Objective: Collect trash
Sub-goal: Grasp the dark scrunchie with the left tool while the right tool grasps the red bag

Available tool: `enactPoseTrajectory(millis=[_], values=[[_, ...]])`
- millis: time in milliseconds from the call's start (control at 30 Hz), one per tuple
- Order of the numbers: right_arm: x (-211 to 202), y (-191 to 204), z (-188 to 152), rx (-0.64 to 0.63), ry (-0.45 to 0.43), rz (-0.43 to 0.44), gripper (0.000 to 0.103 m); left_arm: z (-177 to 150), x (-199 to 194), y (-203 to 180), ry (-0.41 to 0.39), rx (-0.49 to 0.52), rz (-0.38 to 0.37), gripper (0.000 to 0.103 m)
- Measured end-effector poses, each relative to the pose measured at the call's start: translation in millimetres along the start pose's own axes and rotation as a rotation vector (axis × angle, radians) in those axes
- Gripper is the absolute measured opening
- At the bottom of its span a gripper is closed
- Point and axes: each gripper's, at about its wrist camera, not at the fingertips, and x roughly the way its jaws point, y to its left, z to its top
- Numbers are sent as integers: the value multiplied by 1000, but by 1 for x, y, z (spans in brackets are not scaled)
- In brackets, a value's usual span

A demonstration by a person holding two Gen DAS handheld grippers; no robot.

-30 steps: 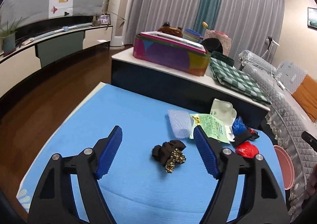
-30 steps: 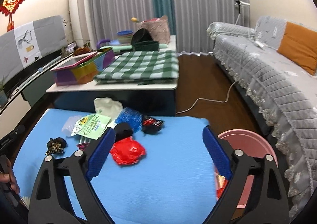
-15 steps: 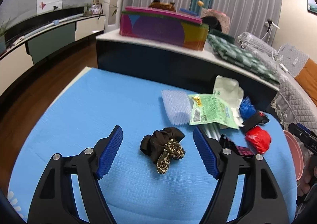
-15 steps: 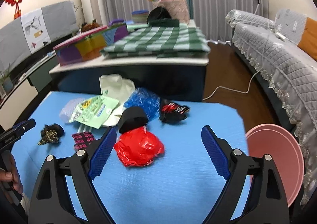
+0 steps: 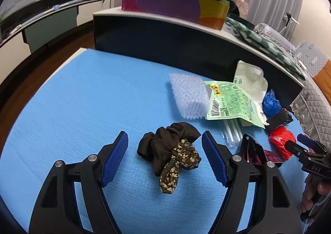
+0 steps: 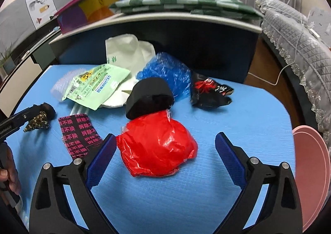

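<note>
Trash lies on a blue mat (image 5: 82, 99). My left gripper (image 5: 164, 151) is open, its jaws either side of a dark brown and floral cloth wad (image 5: 171, 151), low over the mat. My right gripper (image 6: 165, 151) is open around a crumpled red plastic bag (image 6: 157, 147). Behind the red bag are a black cloth lump (image 6: 149, 97), a blue plastic bag (image 6: 169, 74), a black and red wrapper (image 6: 211, 93), a green packet (image 6: 97, 85), a white bag (image 6: 126, 51) and a black and pink card (image 6: 79, 136).
A pink bin (image 6: 310, 171) stands off the mat's right edge. A bubble-wrap piece (image 5: 188, 97) and clear straws (image 5: 233, 132) lie by the green packet (image 5: 231, 103). A low table (image 5: 165, 27) with a colourful box (image 5: 175, 2) stands behind the mat. A grey sofa (image 6: 293, 33) is at right.
Both grippers have moved forward and down. The cloth wad now sits between the left jaws, and the red bag now sits between the right jaws. Both stay open.
</note>
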Motion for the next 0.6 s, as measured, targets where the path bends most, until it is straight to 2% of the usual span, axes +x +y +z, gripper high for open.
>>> enactPoseTrajectory(millis=[67, 267, 400, 467, 533, 567, 600], values=[[5, 2, 0, -9, 14, -2, 94, 0, 3, -1, 13, 3, 8, 71], [11, 6, -2, -35, 35, -7, 94, -1, 7, -3, 35, 12, 3, 60], [9, 7, -3, -43, 41, -2, 94, -1, 7, -7, 41, 26, -9, 48], [8, 9, -3, -53, 45, 0, 90, -1, 5, -8, 38, 30, -12, 44], [6, 9, -4, -64, 49, 0, 79, 0, 3, -8, 36, 31, -14, 41], [5, 9, -4, -70, 50, 0, 79, 0, 2, -8, 35, 31, -14, 39], [3, 9, -4, -72, 48, 1, 78, 0, 1, -8, 32, 32, -11, 32]])
